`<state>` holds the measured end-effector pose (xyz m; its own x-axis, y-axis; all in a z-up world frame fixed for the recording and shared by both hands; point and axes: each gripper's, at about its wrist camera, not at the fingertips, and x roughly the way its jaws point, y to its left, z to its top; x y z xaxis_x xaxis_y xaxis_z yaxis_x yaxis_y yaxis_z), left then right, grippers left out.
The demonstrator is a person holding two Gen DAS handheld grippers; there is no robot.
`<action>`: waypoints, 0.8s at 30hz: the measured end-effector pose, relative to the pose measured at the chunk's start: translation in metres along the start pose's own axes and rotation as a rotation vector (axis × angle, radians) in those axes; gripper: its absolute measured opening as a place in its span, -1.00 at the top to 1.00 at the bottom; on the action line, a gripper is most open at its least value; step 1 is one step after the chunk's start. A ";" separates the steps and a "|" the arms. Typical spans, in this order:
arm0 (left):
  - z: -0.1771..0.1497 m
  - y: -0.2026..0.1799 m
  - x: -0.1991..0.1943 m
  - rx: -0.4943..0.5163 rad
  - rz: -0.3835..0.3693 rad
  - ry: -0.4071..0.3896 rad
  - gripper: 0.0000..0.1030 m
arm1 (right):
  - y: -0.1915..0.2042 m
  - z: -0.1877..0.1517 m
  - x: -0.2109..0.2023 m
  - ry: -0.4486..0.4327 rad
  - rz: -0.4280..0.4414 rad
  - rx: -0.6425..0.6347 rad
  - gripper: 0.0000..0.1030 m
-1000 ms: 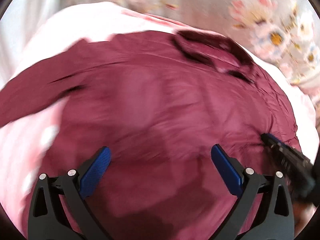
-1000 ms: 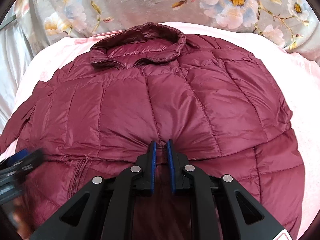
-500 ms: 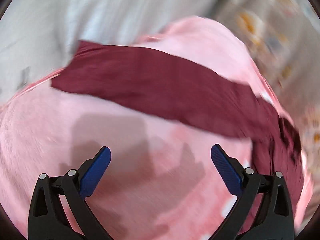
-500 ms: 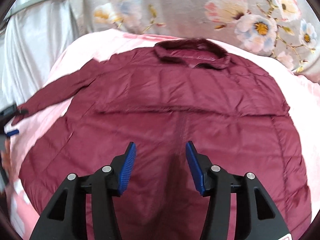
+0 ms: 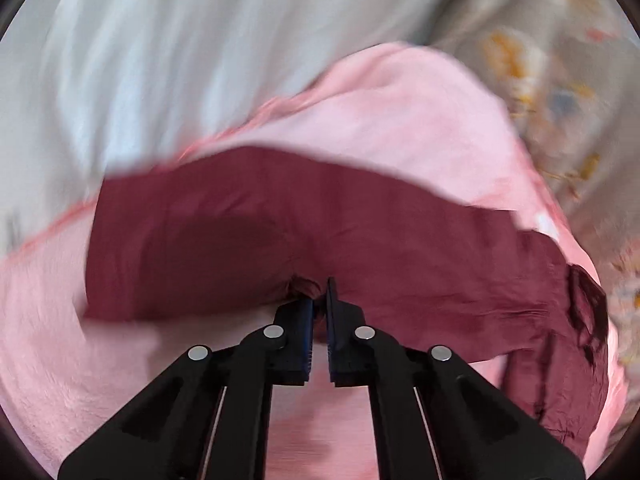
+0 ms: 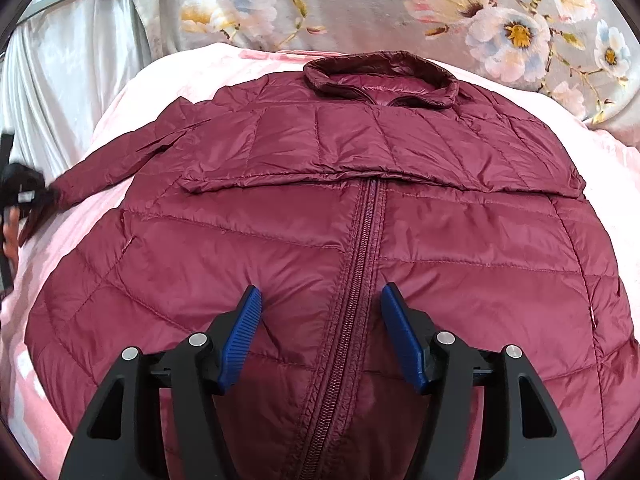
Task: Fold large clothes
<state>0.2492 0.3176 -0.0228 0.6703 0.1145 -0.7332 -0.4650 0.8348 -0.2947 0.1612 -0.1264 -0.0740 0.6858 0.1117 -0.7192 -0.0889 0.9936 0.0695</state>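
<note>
Left gripper (image 5: 319,304) jaws are clamped on the sleeve (image 5: 260,236) of the maroon jacket (image 6: 344,216), spread on the pink blanket (image 6: 168,80). Sleeve folding is judged underway (a carry inward next). Right gripper (image 6: 320,332) jaws are opening above the zipper (image 6: 356,264), seen only from the right wrist.

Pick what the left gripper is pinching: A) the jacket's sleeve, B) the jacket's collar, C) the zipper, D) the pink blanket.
A: the left gripper is shut on a bunched fold of the sleeve, far from the collar and zipper.
</note>
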 end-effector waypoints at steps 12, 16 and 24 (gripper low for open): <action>-0.123 -0.303 -0.112 0.612 -0.492 -0.083 0.86 | -0.029 -0.003 -0.027 -0.043 0.020 0.093 -0.20; -0.210 -0.351 -0.084 0.725 -0.530 0.062 -0.21 | -0.059 -0.009 -0.047 -0.053 -0.035 0.122 -0.24; -0.210 -0.279 -0.076 0.546 -0.551 0.099 -0.42 | -0.106 -0.023 -0.071 -0.088 -0.201 0.081 -0.34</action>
<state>0.2065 -0.0375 -0.0136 0.6556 -0.4203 -0.6274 0.2873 0.9071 -0.3075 0.1052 -0.2405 -0.0465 0.7448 -0.0909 -0.6611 0.1115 0.9937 -0.0110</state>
